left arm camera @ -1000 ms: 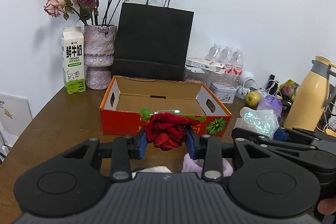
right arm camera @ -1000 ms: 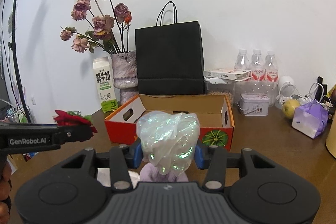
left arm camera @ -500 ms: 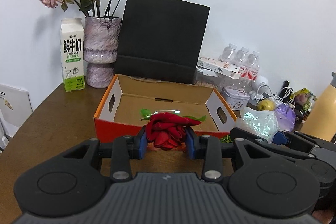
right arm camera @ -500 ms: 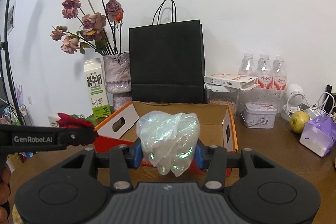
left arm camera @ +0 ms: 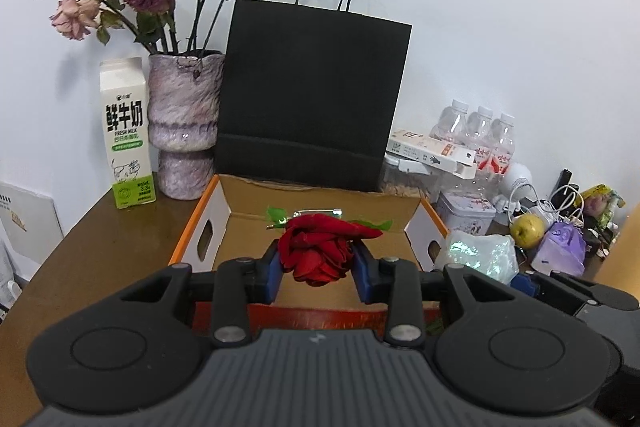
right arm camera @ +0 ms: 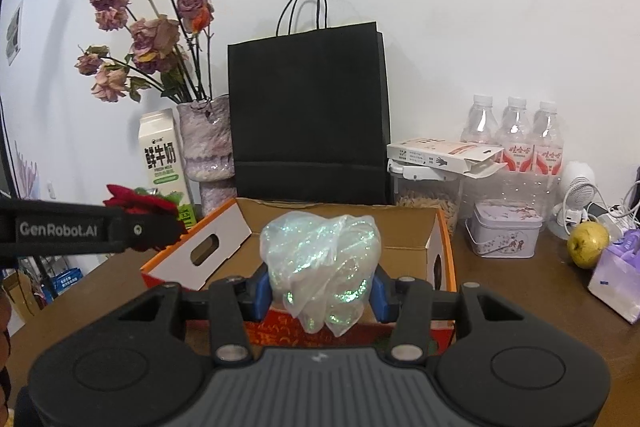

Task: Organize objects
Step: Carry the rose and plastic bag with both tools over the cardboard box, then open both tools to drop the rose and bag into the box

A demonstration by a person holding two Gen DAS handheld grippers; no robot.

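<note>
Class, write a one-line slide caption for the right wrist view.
Right gripper holds a crumpled iridescent plastic bag above the open orange cardboard box.

Black left tool (left arm camera: 316,269), blue pads (left arm camera: 271,273), silver screws, "GenRobot.AI" lettering.

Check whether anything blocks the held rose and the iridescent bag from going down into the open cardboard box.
Nothing visible does. The left gripper holds the red rose and the right gripper holds the iridescent plastic bag, both over the near edge of the cardboard box, whose visible floor looks bare.
</note>
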